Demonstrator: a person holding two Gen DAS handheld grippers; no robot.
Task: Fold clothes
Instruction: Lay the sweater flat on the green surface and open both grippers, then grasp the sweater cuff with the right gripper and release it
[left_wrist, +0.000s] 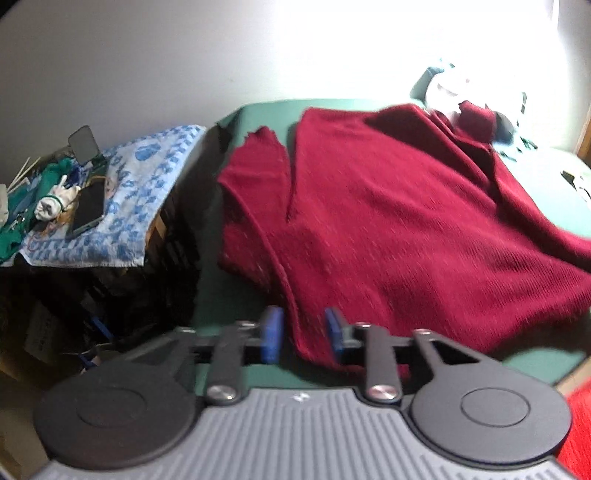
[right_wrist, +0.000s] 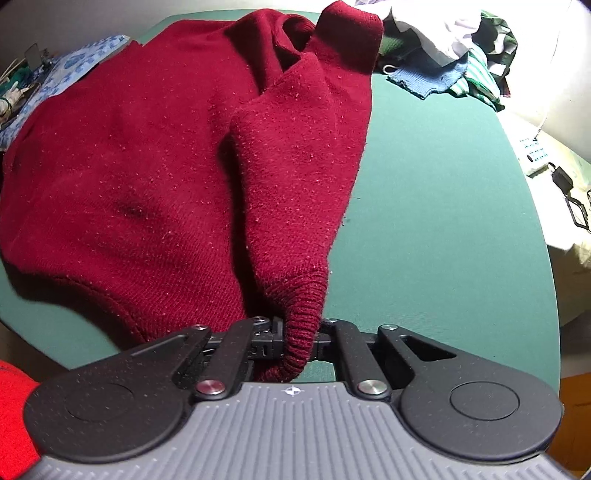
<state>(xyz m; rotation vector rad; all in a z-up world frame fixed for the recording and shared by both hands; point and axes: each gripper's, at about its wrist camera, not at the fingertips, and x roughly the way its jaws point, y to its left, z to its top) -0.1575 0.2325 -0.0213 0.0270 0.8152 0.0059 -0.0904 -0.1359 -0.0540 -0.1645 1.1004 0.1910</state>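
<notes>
A dark red knitted sweater (left_wrist: 388, 221) lies spread on the green table (left_wrist: 240, 295). My left gripper (left_wrist: 303, 334) stands open at the sweater's near corner. The hem edge runs between its blue pads (left_wrist: 271, 334), which do not press on it. In the right wrist view the sweater (right_wrist: 129, 166) fills the left half, and one sleeve is drawn toward me over the table (right_wrist: 443, 221). My right gripper (right_wrist: 297, 339) is shut on that sleeve's ribbed cuff (right_wrist: 301, 314).
A heap of other clothes (right_wrist: 443, 37) lies at the table's far right. Left of the table a blue-and-white towel (left_wrist: 140, 192) covers a dark crate and carries a phone (left_wrist: 86, 210) and clutter. A white power strip (right_wrist: 535, 158) sits off the right edge.
</notes>
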